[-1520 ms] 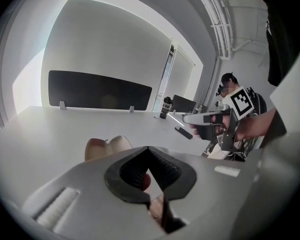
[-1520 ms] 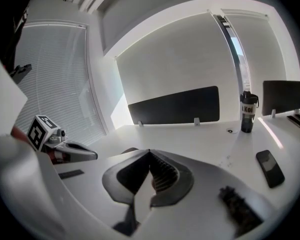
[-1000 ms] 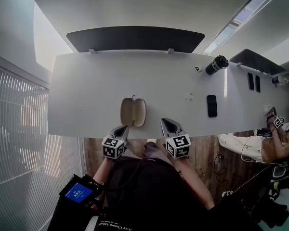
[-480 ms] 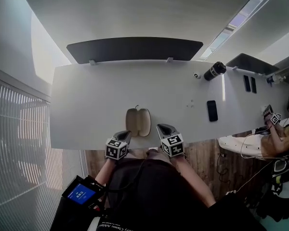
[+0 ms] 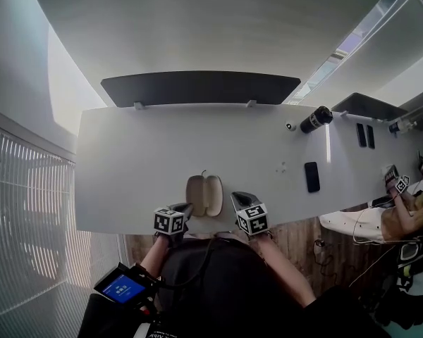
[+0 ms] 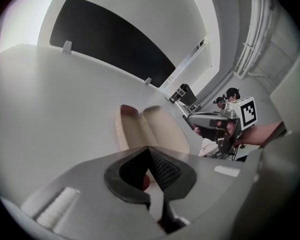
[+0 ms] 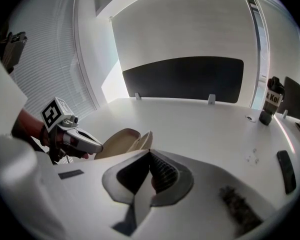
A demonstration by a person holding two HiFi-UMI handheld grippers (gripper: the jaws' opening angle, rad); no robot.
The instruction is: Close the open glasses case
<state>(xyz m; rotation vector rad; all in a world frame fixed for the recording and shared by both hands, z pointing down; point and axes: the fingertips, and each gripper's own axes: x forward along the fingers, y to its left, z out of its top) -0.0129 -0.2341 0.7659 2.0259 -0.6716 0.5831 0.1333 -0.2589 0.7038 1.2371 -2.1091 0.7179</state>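
White table [image 5: 127, 160] bears the tan glasses case [image 5: 204, 194], splayed open at its 6 o'clock edge. The left gripper [image 5: 185, 208] at the case's 7 and the right gripper [image 5: 237, 199] at 5 both have jaws pressed together and empty, likely flanking it to fold a half.

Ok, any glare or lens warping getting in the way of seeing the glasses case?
Head view: fisheye bows the table edges and there is a bright patch on the left wall, yet the open glasses case is clear. Left gripper view: dark corners, case sharp, foreground near the lens soft. Right gripper view: glare beside the blinds, case partly cut off by the foreground.
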